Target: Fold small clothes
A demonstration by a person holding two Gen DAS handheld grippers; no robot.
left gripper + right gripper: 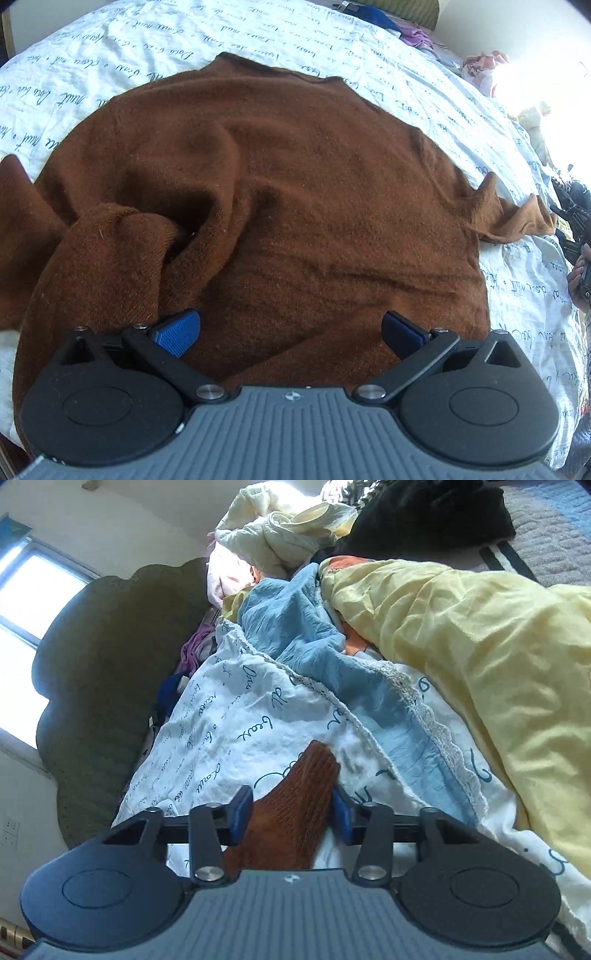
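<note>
Over the sweater (280,192) spread on the sheet (110,55), my left gripper (291,332) gapes empty, while my right gripper (291,812) pinches its sleeve (295,805), tip hidden below.

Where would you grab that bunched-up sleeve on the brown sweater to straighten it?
Take the sleeve at its rumpled cuff end, coming from above with the open left gripper. That end humps up off the brown sweater, giving the fingers a raised fold.
</note>
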